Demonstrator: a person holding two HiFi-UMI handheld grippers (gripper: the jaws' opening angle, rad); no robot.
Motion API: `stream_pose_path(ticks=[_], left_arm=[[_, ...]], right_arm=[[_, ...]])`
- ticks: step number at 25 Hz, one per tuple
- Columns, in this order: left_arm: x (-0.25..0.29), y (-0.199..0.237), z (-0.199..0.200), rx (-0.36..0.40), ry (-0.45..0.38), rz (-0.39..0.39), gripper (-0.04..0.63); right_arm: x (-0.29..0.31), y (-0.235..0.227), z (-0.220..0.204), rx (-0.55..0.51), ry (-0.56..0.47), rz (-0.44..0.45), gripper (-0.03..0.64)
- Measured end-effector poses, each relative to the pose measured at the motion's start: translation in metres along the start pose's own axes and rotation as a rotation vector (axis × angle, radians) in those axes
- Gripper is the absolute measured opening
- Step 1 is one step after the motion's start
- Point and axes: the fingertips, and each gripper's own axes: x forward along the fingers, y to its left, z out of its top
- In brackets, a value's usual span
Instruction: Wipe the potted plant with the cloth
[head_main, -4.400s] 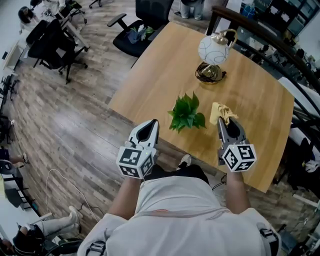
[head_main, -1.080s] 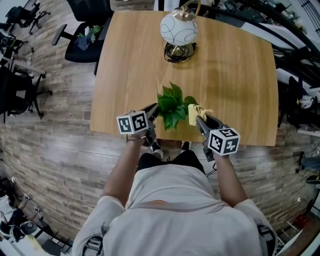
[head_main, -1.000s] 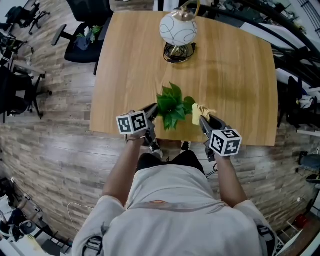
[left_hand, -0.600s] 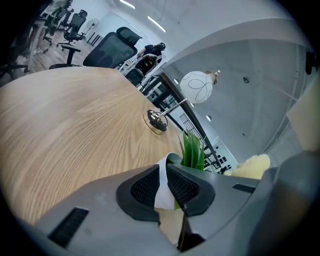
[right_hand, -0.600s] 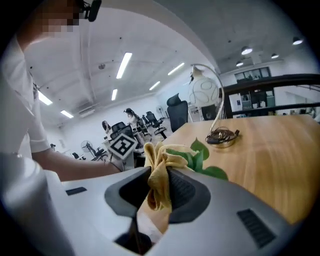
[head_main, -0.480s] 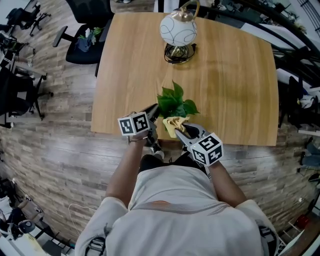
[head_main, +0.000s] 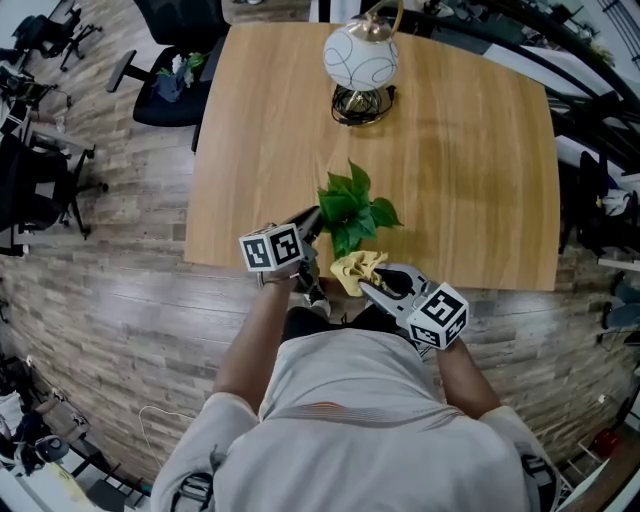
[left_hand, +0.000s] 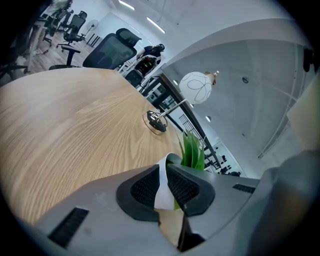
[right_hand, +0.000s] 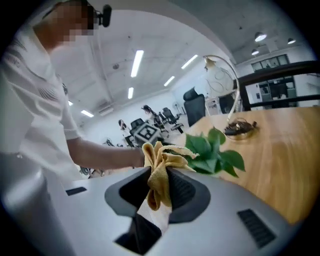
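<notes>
right gripper (head_main: 375, 287), clamping the crumpled yellow cloth (head_main: 355, 268), is swinging from the right of the leafy green potted plant (head_main: 352, 208) to its near side, probably starting fresh leaves; left gripper (head_main: 310, 217) is pinching the white pot (left_hand: 162, 187).

Pale honey-brown wooden table (head_main: 470, 150) with fine streaked grain. Small potted plant (head_main: 355, 208): bright green leaves, white pot. Crumpled mustard-yellow cloth (head_main: 356, 270). Grey left gripper (head_main: 313, 216) and grey right gripper (head_main: 372, 287) bear black-and-white square-patterned cubes. White globe lamp (head_main: 360, 57), thin looping lines.
</notes>
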Motion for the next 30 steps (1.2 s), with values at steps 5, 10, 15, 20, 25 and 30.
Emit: stream_pose_path(ticks=[5, 10, 15, 20, 25, 30], left_arm=[[0.000, -0.005, 0.001, -0.008, -0.003, -0.016, 0.051], [-0.002, -0.007, -0.001, -0.018, -0.001, -0.028, 0.052], [-0.002, -0.001, -0.002, -0.018, 0.002, -0.021, 0.052], [-0.001, -0.003, -0.002, -0.015, 0.009, -0.016, 0.052], [-0.001, -0.004, -0.001, -0.010, 0.013, -0.014, 0.052], [-0.001, -0.007, 0.000, -0.011, 0.010, -0.016, 0.052]], right_arm=[[0.024, -0.001, 0.043, -0.046, -0.072, -0.016, 0.147], [0.036, -0.039, -0.008, -0.036, 0.113, -0.176, 0.146], [0.006, -0.056, -0.064, 0.090, 0.204, -0.244, 0.147], [-0.026, -0.036, 0.006, 0.113, -0.091, -0.123, 0.144], [-0.026, -0.071, 0.055, 0.202, -0.252, -0.167, 0.144], [-0.011, -0.111, 0.013, 0.227, -0.100, -0.321, 0.144]])
